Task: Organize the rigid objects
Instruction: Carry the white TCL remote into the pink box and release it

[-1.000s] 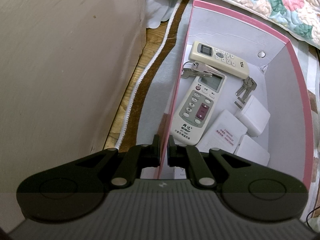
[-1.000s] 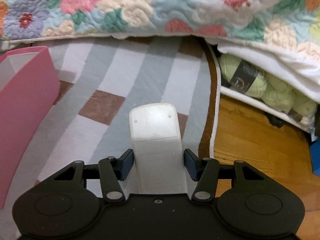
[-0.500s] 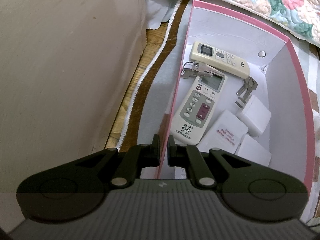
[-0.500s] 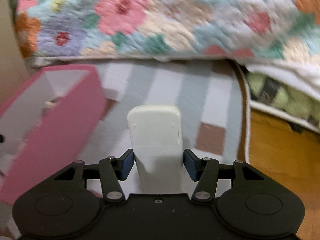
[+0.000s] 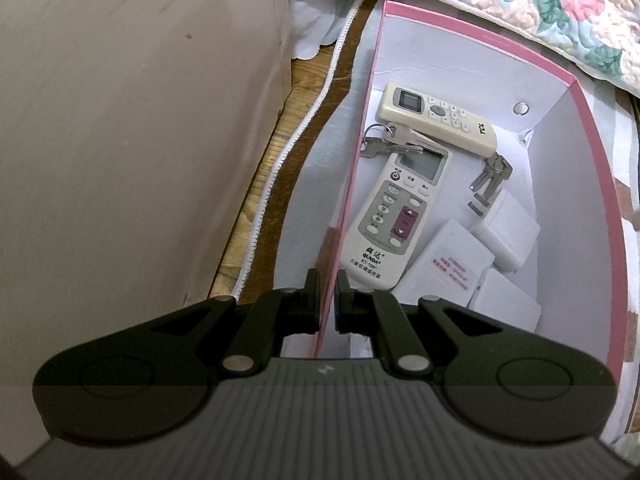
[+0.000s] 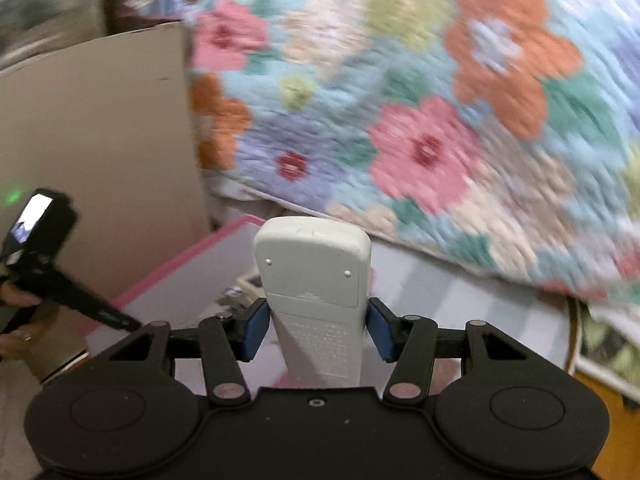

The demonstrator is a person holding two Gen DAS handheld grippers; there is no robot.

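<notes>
**Remote carried toward the pink box**

At the pink box (image 5: 592, 184), taken as the landmark and read from its left side: a beige panel (image 5: 120, 120) fills the area left of it, cut off by the frame edge. The left tool (image 5: 328, 300) is closed on the box's left wall, one finger on each side of it; the wall's near end is hidden behind the tool body. Inside the box lie a cream remote (image 5: 438, 122) at the far end, a white remote (image 5: 394, 216) in front of it, two key bunches (image 5: 386, 140), and white blocks (image 5: 504, 232) toward the right wall.

In the right wrist view the floral quilt (image 6: 420, 120) beyond the box is blurred. A second ago this view showed a striped rug with the box far left; now the box sits directly behind the held remote, while the left view is unchanged.

The right tool (image 6: 316, 326) grips a white remote's back (image 6: 316, 280) between its blue pads, partly open around its width.
</notes>
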